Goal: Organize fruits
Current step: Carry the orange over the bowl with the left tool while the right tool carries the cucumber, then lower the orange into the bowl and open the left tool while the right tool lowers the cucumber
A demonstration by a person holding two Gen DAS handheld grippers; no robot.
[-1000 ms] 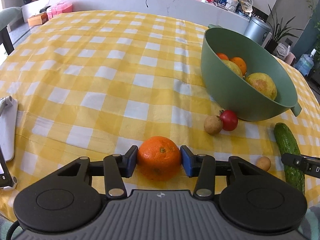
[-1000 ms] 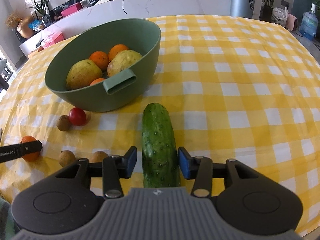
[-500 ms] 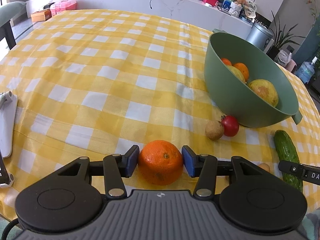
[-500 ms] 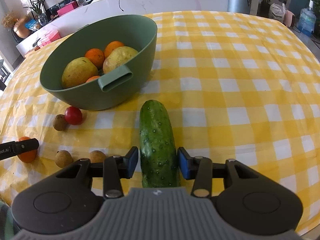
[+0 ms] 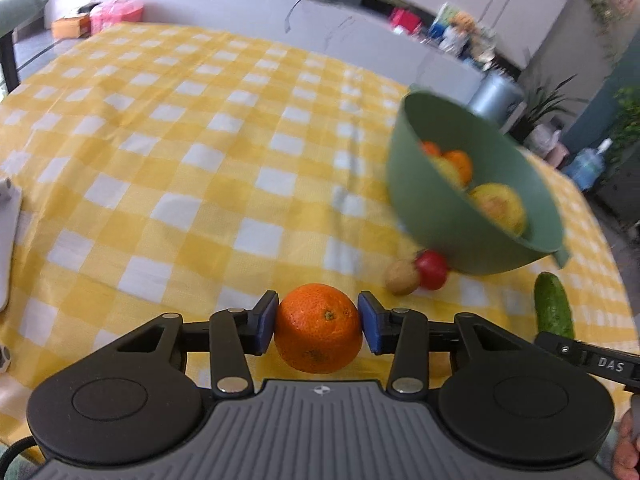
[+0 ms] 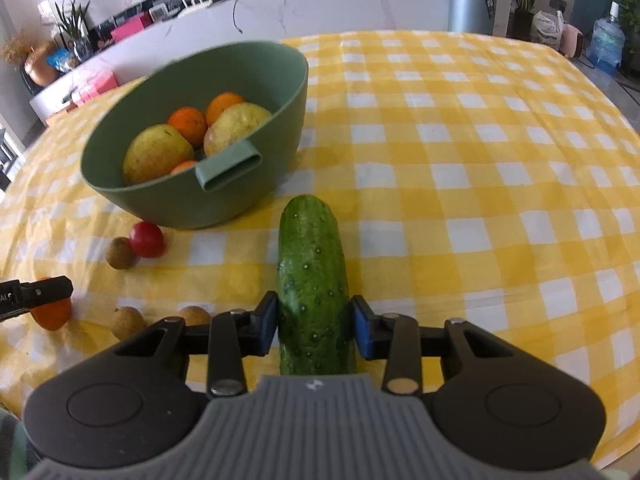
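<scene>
Left wrist view: orange (image 5: 319,328) sits at lower centre of frame, clamped between the blue pads (image 5: 267,322) of the left gripper (image 5: 319,322), jaws closed onto its sides; whether it is clear of the cloth cannot be told.

Right wrist view: cucumber (image 6: 314,286) lies lengthwise at lower centre, the right gripper (image 6: 316,328) set round its near end. Left pad touches the skin; a thin gap may remain at the right pad, so a firm hold cannot be confirmed.

Green bowl (image 6: 192,196) stands upper left of the cucumber, spout handle (image 6: 230,168) facing the camera, holding two yellowish pears (image 6: 156,156) and several small oranges (image 6: 188,120).

Just below the bowl, a red tomato (image 6: 147,239) touches a small brown fruit (image 6: 119,253). Two more brown fruits (image 6: 127,322) lie at lower left, near the left finger. The other gripper's black finger tip (image 6: 44,290) enters at the left edge.

Yellow-checked tablecloth (image 6: 480,184) runs open across the right half of the frame; its rim curves down at far right. In the left wrist view, cloth is open across upper left, a white object (image 5: 8,248) at the left edge.
</scene>
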